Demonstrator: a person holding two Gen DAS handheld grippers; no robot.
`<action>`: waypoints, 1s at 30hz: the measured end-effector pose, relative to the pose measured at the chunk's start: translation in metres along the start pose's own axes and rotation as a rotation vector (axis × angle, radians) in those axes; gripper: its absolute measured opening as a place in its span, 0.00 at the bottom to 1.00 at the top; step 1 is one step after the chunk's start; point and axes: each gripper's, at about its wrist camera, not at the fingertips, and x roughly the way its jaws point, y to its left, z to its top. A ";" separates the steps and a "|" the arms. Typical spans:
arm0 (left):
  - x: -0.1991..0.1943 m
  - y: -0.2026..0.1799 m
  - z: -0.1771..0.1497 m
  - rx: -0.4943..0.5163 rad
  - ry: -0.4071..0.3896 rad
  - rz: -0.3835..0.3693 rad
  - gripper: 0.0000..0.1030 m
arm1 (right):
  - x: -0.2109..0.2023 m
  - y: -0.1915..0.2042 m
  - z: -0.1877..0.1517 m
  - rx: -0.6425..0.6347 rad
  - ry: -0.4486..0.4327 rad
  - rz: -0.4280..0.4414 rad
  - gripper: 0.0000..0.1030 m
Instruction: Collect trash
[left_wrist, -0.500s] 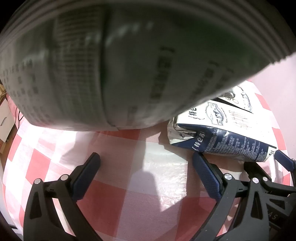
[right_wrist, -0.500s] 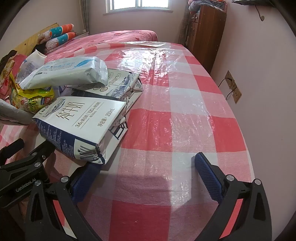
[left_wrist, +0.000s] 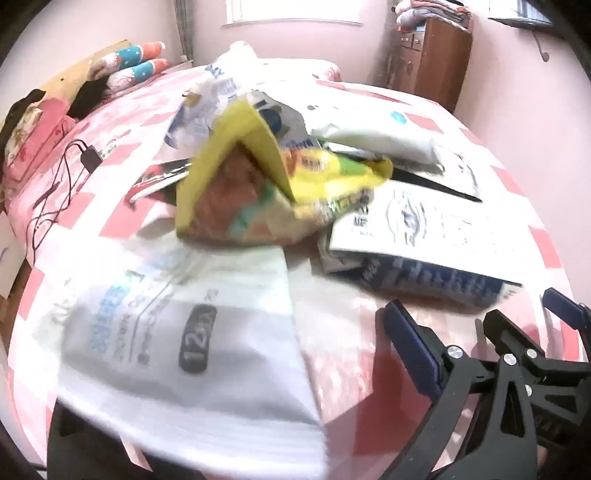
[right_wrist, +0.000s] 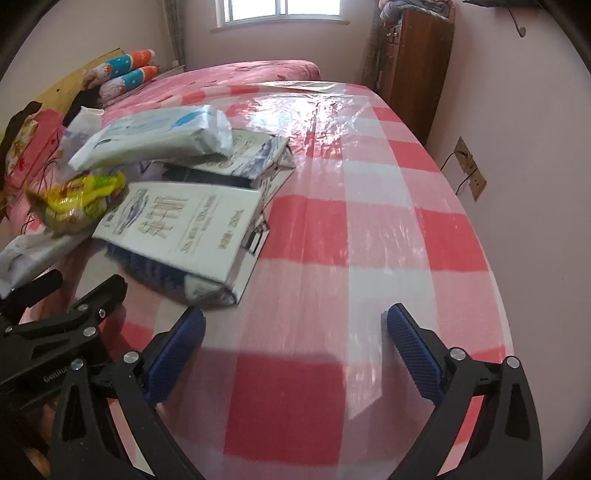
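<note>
I found both my left gripper (left_wrist: 487, 321) and right gripper (right_wrist: 295, 332) fully spread, empty. The flattened white-and-navy cardboard milk carton (right_wrist: 188, 229) lay on the checked table (right_wrist: 369, 229); light, crushable, best pinched at its edge.

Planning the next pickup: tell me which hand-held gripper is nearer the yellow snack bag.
Left. The left hand-held gripper faces the yellow snack bag beyond white packaging; the right hand-held gripper sits farther off, behind the milk carton.

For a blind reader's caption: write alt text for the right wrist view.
The open right gripper hangs over a red-and-white checked table, nothing between its fingers. To its left lies a trash pile: a milk carton, a yellow wrapper and a white pack. A bed and window lie behind.
</note>
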 end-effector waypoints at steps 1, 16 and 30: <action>-0.003 0.000 -0.003 0.004 0.003 -0.004 0.96 | -0.006 0.001 -0.002 -0.007 -0.002 0.001 0.95; -0.067 0.045 -0.054 0.039 -0.028 -0.025 0.96 | -0.074 0.010 -0.044 -0.009 -0.068 0.025 0.95; -0.124 0.079 -0.064 0.026 -0.121 0.051 0.96 | -0.148 0.031 -0.042 -0.037 -0.255 0.034 0.95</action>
